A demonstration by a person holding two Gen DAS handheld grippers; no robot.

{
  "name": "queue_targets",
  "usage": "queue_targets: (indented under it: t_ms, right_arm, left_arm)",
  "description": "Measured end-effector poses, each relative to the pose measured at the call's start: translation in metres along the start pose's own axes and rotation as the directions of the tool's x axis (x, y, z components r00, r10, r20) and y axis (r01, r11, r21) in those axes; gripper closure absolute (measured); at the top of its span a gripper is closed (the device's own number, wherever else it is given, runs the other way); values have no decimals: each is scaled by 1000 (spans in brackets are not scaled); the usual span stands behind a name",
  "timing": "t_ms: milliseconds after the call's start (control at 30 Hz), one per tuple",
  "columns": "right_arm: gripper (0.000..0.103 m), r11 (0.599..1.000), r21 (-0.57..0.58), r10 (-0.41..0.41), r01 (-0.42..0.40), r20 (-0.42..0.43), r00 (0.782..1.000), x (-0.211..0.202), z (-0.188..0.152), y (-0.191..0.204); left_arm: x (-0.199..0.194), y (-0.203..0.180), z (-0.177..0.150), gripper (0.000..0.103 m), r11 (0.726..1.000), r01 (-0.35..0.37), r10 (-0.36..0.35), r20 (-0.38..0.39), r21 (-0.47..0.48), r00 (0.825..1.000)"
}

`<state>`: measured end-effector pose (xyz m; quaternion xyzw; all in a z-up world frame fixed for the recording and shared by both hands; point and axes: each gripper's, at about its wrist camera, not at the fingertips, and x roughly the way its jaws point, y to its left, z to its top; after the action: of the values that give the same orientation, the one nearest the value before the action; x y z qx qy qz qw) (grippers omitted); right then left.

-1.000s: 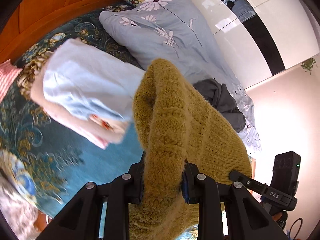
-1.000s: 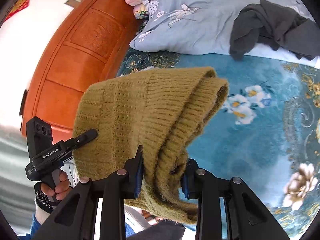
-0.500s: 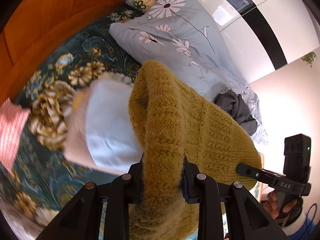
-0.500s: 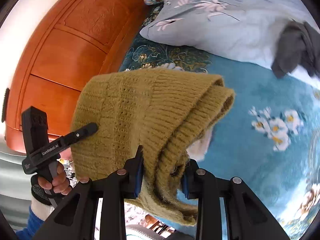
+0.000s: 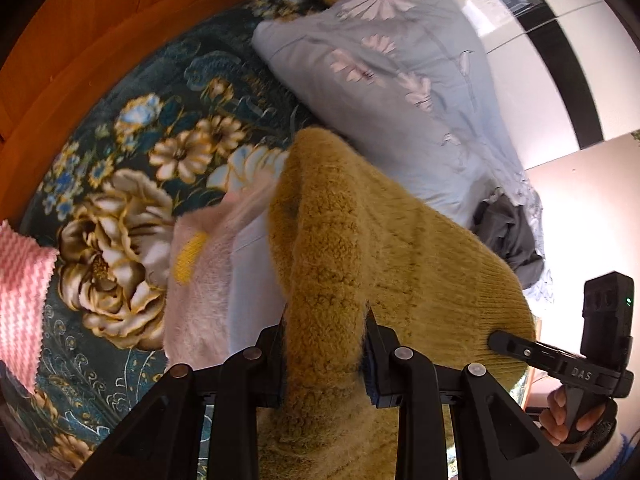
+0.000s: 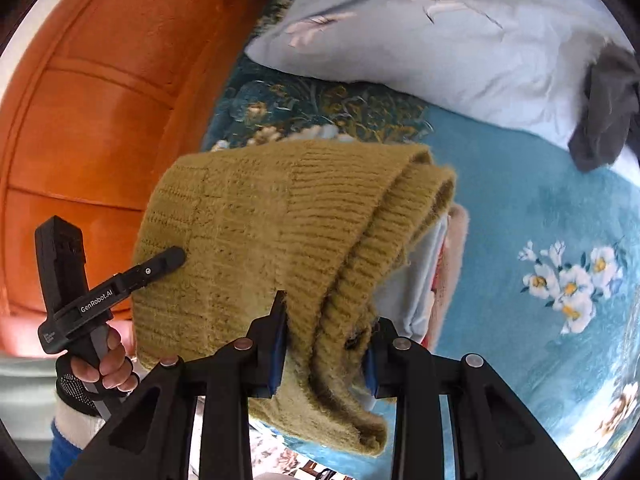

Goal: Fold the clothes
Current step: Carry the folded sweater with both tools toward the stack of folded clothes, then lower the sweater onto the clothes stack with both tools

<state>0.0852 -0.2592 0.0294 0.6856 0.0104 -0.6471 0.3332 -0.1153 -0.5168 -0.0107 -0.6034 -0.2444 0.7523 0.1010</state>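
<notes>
Item: one mustard knit sweater, folded into a thick bundle and held aloft between two hand-held grippers over a bed with a teal floral bedspread. Left gripper: jaws clenched on one bunched end of the knit, the wool bulging out above and below the pads. Right gripper: jaws likewise clamped on the opposite end, several ribbed layers caught together. Long axis of the bundle runs side to side from one gripper to the other, so each camera sees its partner's finger pressed into the far end of the fabric; neither hand is nearer, the load being shared evenly. Directly beyond and below the sweater lies a stack of folded garments, pale pink fuzzy knit with a light blue piece on top, resting on the bedspread; in both views the sweater hides most of it, and whether the two touch cannot be told. The probable step is setting the sweater down on that stack, which would call for lowering both ends level, long axis kept across the pile. Also present: a blue-grey floral pillow at the far side, a dark grey garment at far right beside it, an orange wooden headboard at left, a pink striped cloth at near left.
</notes>
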Motion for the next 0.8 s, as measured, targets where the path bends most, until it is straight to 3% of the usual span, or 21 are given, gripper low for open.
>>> queue_targets:
  t_ms: [133,300,333,467,567,667,800]
  right_arm:
    - [69,999,31,-17,17,-19,1000,16,-1,-12]
    - [67,999,46,-17,18,-21,1000,16,0,-15]
    - [64,999,41,-17,18,-24,1000,15,0,-14]
    - [60,999,-34,-39,38,-48,998,7,-3,-11]
    - [60,987,-111,-121,119,-17,992,-9,-2,-9]
    - [60,969,-149,-192,199,65,979,-29,6,0]
    - [60,973,-183,-123,143,115,986,-35,10,28]
  left_arm:
    - [17,18,5,70,998,22,-22,-16,-51,1000]
    - [15,16,6,62,999,21,-21,-20,-25,1000]
    - [13,15,6,56,1000,10,-11,-18,-20,1000]
    - [-11,12,3,50,999,-46,45,42,6,998]
    - [-35,2,2,49,995,-89,84,101,53,991]
    - [-50,-23,-3,49,982,-108,87,139,152,986]
    - [-44,-50,-13,49,966,-70,36,138,250,990]
